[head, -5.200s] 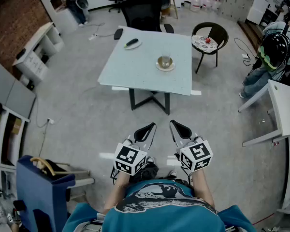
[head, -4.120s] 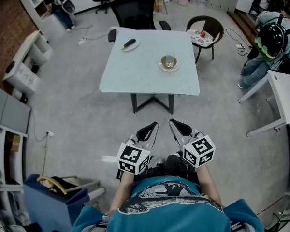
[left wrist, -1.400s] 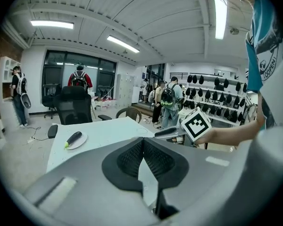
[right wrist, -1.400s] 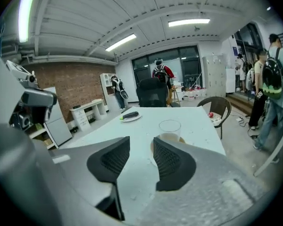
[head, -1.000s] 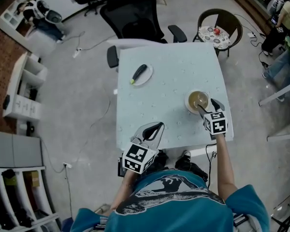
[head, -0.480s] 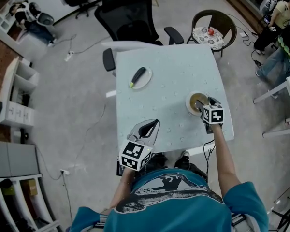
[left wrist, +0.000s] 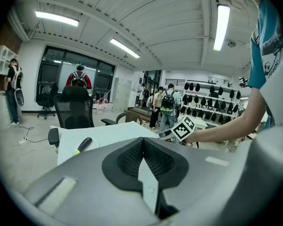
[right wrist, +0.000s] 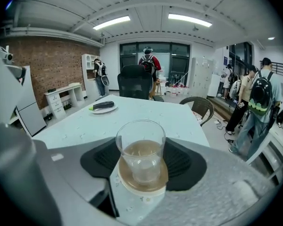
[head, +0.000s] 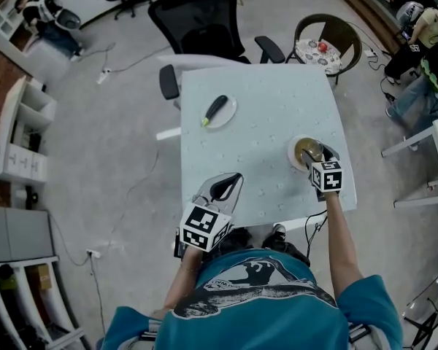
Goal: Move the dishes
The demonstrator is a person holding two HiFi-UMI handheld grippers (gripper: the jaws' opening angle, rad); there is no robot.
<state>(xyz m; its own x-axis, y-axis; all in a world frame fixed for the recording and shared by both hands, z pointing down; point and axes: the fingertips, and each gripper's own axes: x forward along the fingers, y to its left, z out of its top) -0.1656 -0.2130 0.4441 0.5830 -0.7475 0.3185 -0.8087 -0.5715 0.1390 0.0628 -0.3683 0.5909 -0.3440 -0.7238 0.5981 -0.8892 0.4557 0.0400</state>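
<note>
A clear glass (right wrist: pixel 140 154) stands on a tan saucer (right wrist: pixel 142 178) at the near right of the pale blue table (head: pixel 266 133). My right gripper (head: pixel 318 152) is open, one pad (right wrist: pixel 101 160) on each side of the glass, low over the saucer (head: pixel 298 154); I cannot tell whether they touch it. A white plate (head: pixel 220 111) carrying a dark long object with a yellow-green end (right wrist: pixel 103 105) lies far left on the table. My left gripper (head: pixel 223 189) hangs over the table's near edge, shut, holding nothing, its pads (left wrist: pixel 132 157) meeting at the tips.
A black office chair (head: pixel 201 19) stands at the table's far side and a wicker chair (head: pixel 323 47) at the far right. People stand at the right (head: pixel 425 35). White shelves (head: pixel 18 137) line the left wall. A cable (head: pixel 135 184) lies on the floor.
The person has walked up to the table. My right gripper has reached out and come round the glass on the saucer. The left gripper stays shut near the table's edge.
</note>
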